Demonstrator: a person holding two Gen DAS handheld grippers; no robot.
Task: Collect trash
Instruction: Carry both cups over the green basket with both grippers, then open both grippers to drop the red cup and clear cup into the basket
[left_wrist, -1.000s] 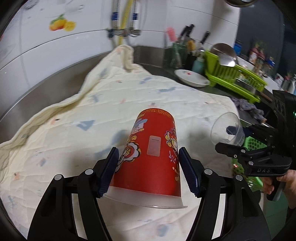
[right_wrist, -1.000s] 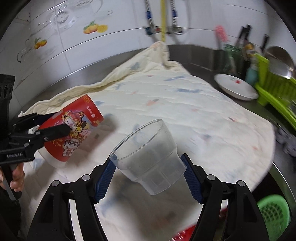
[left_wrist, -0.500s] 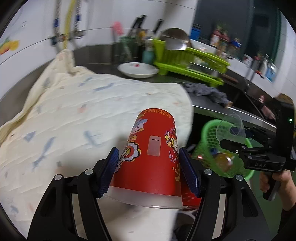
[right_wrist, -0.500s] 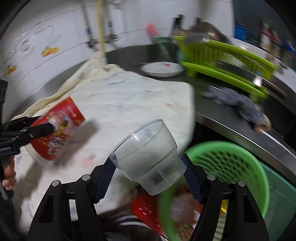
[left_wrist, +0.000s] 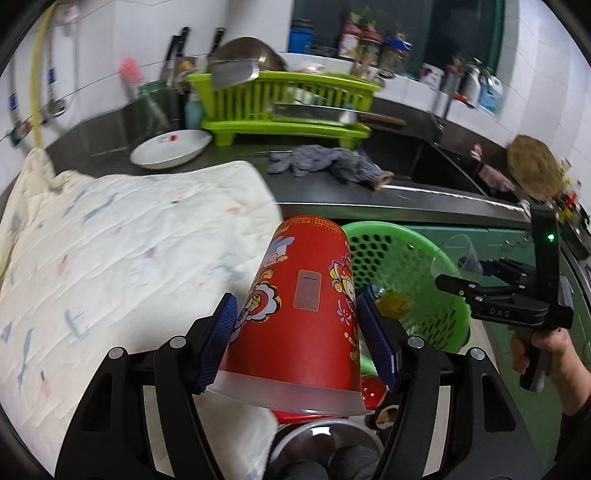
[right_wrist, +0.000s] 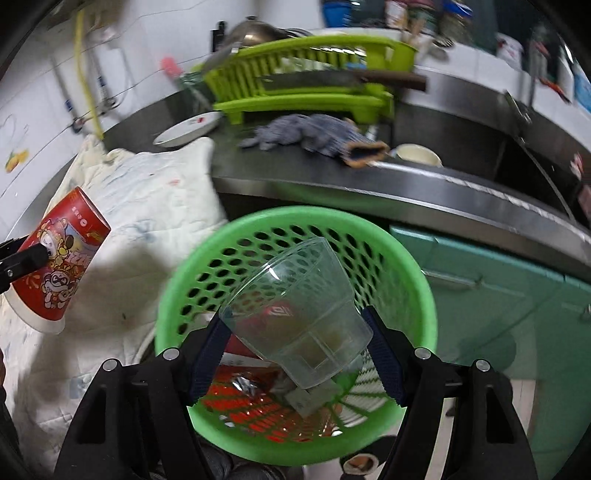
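Note:
My left gripper (left_wrist: 295, 332) is shut on a red paper cup (left_wrist: 303, 306) with cartoon print, held base-forward over the edge of the cream quilt (left_wrist: 122, 236). The same red paper cup (right_wrist: 59, 269) shows at the left of the right wrist view. My right gripper (right_wrist: 295, 343) is shut on a clear plastic cup (right_wrist: 299, 306), tilted right above the green perforated basket (right_wrist: 192, 288). Wrappers and a red packet lie in the basket's bottom. In the left wrist view the right gripper (left_wrist: 476, 273) with the clear plastic cup (left_wrist: 456, 254) hovers over the green basket (left_wrist: 417, 243).
A steel counter (left_wrist: 406, 203) holds a grey rag (left_wrist: 325, 164), a white dish (left_wrist: 170, 151) and a lime dish rack (left_wrist: 284, 107). A sink (right_wrist: 461, 155) with a cup in it lies right. Green cabinet fronts (right_wrist: 517, 295) stand behind the basket. A hand (left_wrist: 535, 350) grips the right tool.
Both grippers swung right from over the quilt to the counter's edge, each keeping its cup. The green basket has come into view, and now sits directly under the clear cup.

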